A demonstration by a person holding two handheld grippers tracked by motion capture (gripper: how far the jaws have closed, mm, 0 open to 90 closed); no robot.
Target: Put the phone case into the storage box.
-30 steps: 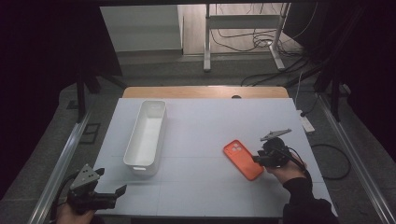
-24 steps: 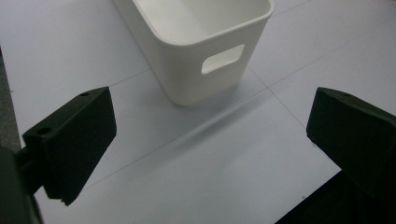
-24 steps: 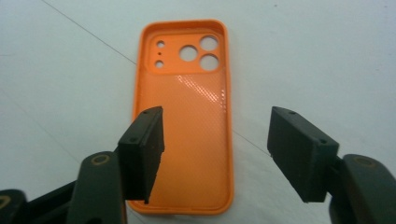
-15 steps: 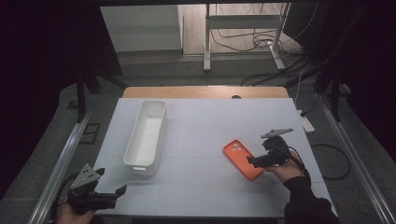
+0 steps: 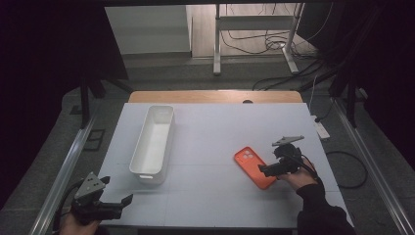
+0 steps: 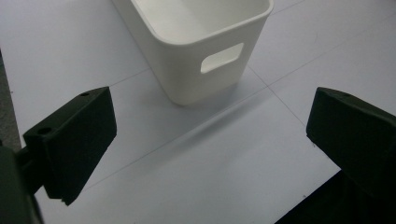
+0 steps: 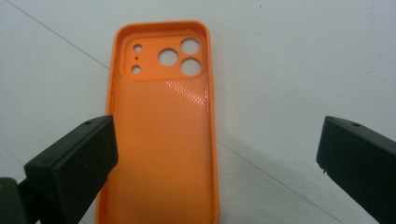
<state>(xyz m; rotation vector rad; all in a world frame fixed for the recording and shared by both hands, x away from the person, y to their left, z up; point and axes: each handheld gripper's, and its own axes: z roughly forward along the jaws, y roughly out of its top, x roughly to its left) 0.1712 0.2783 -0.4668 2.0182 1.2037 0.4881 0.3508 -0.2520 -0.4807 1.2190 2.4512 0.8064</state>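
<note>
Right hand-held gripper gapes wide over the orange case; you're lining up, so straddle its edges and squeeze.

White table, pale wooden strip along its far edge. Metal rails flank left and right sides. Beyond the far edge: grey floor, white frame legs and tangled black cables. White power strip on the floor off the table's right edge, a black cable loop near it.
</note>
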